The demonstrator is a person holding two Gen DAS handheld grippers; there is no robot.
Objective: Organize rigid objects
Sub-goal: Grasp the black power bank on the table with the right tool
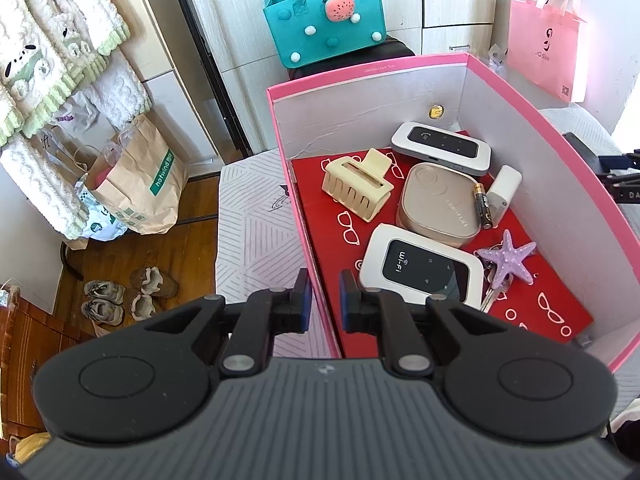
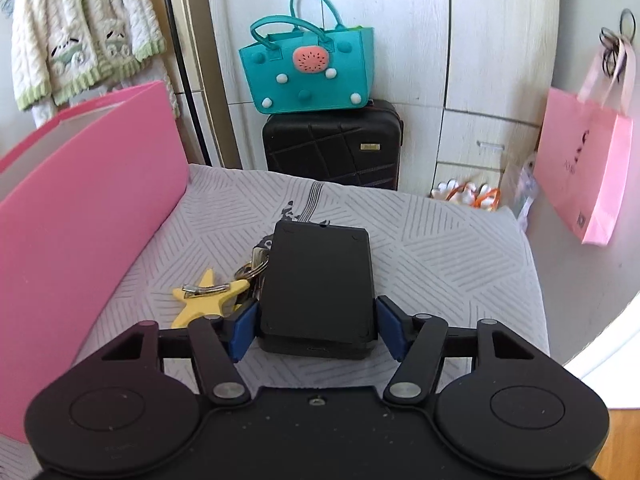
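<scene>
Clamped between the blue pads (image 2: pixel 245 330) of the right gripper (image 2: pixel 317 330) is a flat black device (image 2: pixel 318 280), held at its near end and reaching forward over the patterned grey bedspread (image 2: pixel 440 240); whether its far end rests on the cloth cannot be told. Just to the left of that gripper, a yellow starfish keyring (image 2: pixel 204 300) with keys (image 2: pixel 256 264) is seen lying on the spread, touching the device's left edge. Further left stands the pink box (image 2: pixel 80 208), viewed from outside. The left gripper (image 1: pixel 323 300) is held over the near left wall of the same pink box (image 1: pixel 520 96), its jaws parted narrowly with one finger on either side of the wall and nothing visibly pressed. Inside the box, on a red sheet (image 1: pixel 552 312) printed with white spectacles, are gathered a white router (image 1: pixel 420 272) marked "Wi-Fi", a beige rounded case (image 1: pixel 438 204), a second white router (image 1: pixel 440 148), a cream hair claw (image 1: pixel 356 188), a black battery (image 1: pixel 482 206), a small white plug (image 1: pixel 504 192) and a purple starfish (image 1: pixel 506 258) with keys beneath it. Ahead, a teal felt bag (image 2: pixel 308 72) is set on a black suitcase (image 2: pixel 332 148). A pink carrier bag (image 2: pixel 584 164) hangs to the right, and a brown paper bag (image 1: pixel 140 184) reading "hotwind" stands on the floor to the left.
</scene>
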